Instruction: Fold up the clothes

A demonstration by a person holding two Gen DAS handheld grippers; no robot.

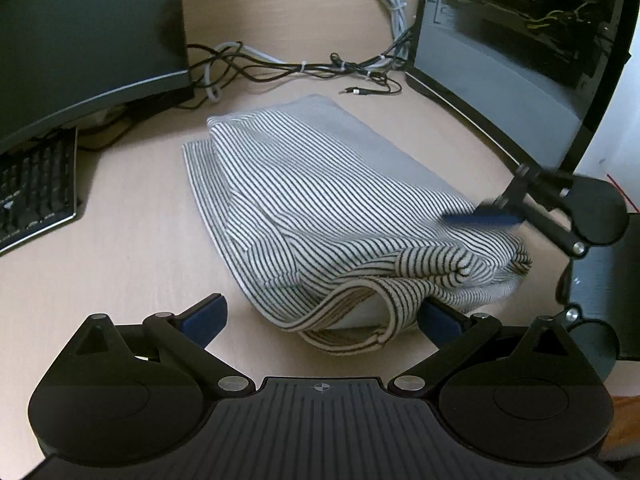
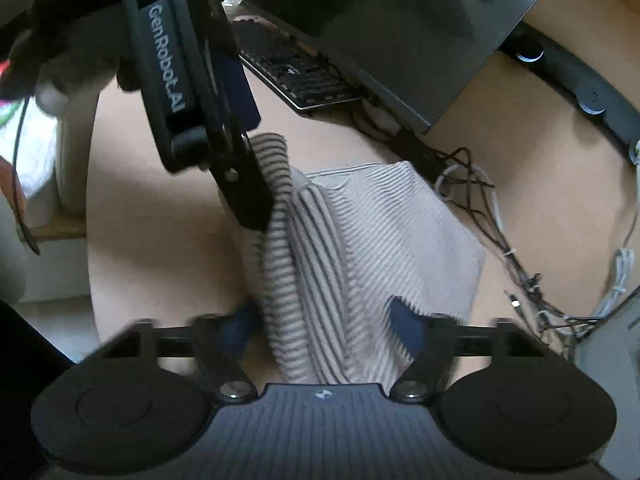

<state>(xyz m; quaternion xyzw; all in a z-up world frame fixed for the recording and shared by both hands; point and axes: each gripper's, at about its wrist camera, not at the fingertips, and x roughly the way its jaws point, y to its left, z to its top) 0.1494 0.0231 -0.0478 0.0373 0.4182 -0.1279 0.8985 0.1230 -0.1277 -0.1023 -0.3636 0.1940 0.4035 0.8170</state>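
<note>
Where it lies folded on the desk [image 1: 132, 216], striped garment [image 1: 320, 208] between both gaping tongs, left [image 1: 320, 320] and right [image 2: 324, 326].

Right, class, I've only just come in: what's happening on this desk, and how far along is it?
Someone is folding a striped garment on a desk using two handheld grippers. It already lies in a thick folded bundle between a keyboard and a computer case. The left gripper is open around the near edge, its pads apart. The right gripper straddles a bunched fold; whether it pinches the cloth is unclear.
</note>
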